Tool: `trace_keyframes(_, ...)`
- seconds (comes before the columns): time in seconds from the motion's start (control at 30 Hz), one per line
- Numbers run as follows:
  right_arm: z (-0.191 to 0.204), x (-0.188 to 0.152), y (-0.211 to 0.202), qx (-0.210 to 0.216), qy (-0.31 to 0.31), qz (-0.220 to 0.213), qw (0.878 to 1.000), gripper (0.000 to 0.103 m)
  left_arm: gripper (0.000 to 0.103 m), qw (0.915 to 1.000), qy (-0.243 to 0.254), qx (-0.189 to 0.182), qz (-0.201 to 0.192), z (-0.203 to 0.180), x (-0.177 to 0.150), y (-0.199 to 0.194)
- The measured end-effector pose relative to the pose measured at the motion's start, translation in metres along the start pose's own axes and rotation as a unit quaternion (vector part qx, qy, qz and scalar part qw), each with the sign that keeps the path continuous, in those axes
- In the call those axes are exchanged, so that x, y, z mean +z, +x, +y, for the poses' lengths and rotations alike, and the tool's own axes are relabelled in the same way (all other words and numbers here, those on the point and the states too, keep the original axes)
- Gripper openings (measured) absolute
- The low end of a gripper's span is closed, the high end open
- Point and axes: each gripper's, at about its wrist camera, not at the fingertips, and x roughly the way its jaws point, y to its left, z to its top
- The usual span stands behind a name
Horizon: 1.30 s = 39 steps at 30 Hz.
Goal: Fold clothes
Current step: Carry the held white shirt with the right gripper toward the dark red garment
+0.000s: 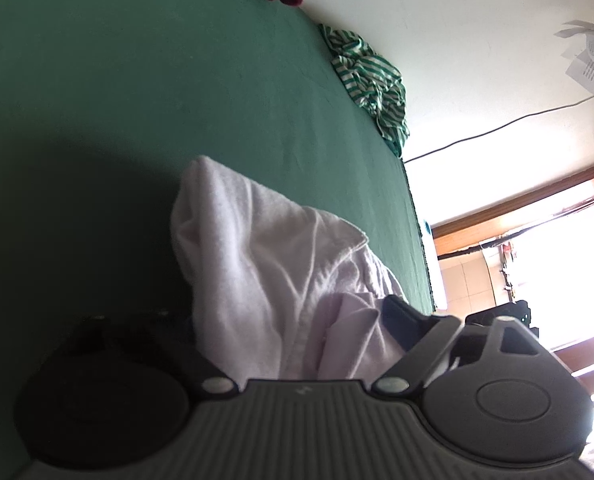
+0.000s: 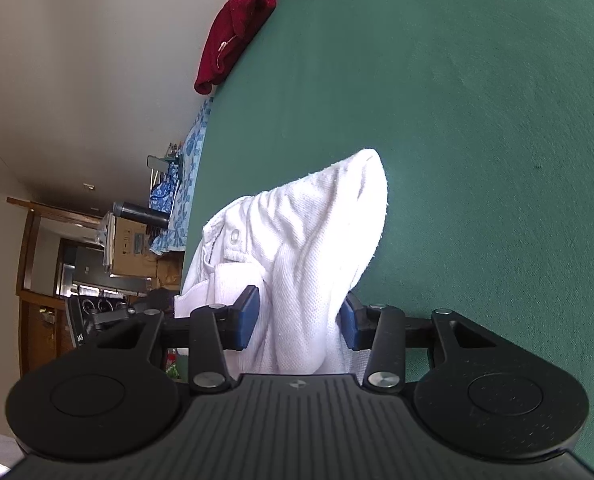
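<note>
Presently both the left gripper (image 1: 297, 332) and right gripper (image 2: 297, 320) clench the white polo shirt (image 2: 297, 240) (button visible); red garment (image 2: 237, 28) at eleven o'clock.

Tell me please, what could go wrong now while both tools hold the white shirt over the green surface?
1. The right tool grips a thick bunch of the white shirt, so layers may slip out unevenly.
2. In the left tool the fabric is also bunched, so the fold may come out crooked.
3. The striped garment and the red garment lie at the edge of the green surface; a wide swing could catch them.
</note>
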Motion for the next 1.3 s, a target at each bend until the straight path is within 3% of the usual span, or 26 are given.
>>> trace_keyframes(0.2, 0.004, 0.000, 0.003, -0.005, -0.012, -0.001, 1.000, 0.044, 0.054, 0.9998, -0.014, -0.005, -0.011, 0.013, -0.001, -0.006)
trace_keyframes(0.4, 0.007, -0.001, 0.004, -0.011, -0.016, -0.004, 1.000, 0.045, 0.046, 0.9995, -0.017, -0.008, -0.024, 0.019, -0.004, -0.009)
trace_keyframes(0.6, 0.010, -0.003, 0.006, -0.014, -0.018, -0.009, 1.000, 0.047, 0.045, 0.9991, -0.016, -0.018, -0.034, 0.022, -0.008, -0.009)
trace_keyframes(0.8, 0.012, -0.007, 0.009, -0.005, -0.018, -0.018, 1.000, 0.061, 0.047, 0.9989, 0.006, -0.020, -0.042, 0.023, -0.012, -0.007)
trace_keyframes(1.0, 0.017, -0.007, 0.011, -0.009, -0.033, -0.016, 0.999, 0.061, 0.046, 0.9990, 0.005, -0.025, -0.036, 0.027, -0.009, -0.008)
trace_keyframes(1.1, 0.011, -0.007, 0.009, 0.000, -0.002, -0.022, 1.000, 0.063, 0.046, 0.9991, 0.003, -0.026, -0.033, 0.028, -0.009, -0.009)
trace_keyframes(1.17, 0.009, -0.008, 0.007, 0.008, 0.014, -0.029, 0.999, 0.069, 0.047, 0.9992, 0.003, -0.025, -0.032, 0.028, -0.009, -0.009)
trace_keyframes(1.27, 0.018, -0.007, 0.010, 0.010, -0.018, -0.013, 1.000, 0.086, 0.047, 0.9992, 0.002, -0.026, -0.030, 0.028, -0.009, -0.011)
trace_keyframes(1.3, 0.022, -0.006, 0.012, 0.009, -0.033, -0.009, 0.999, 0.087, 0.047, 0.9993, 0.001, -0.026, -0.029, 0.028, -0.009, -0.011)
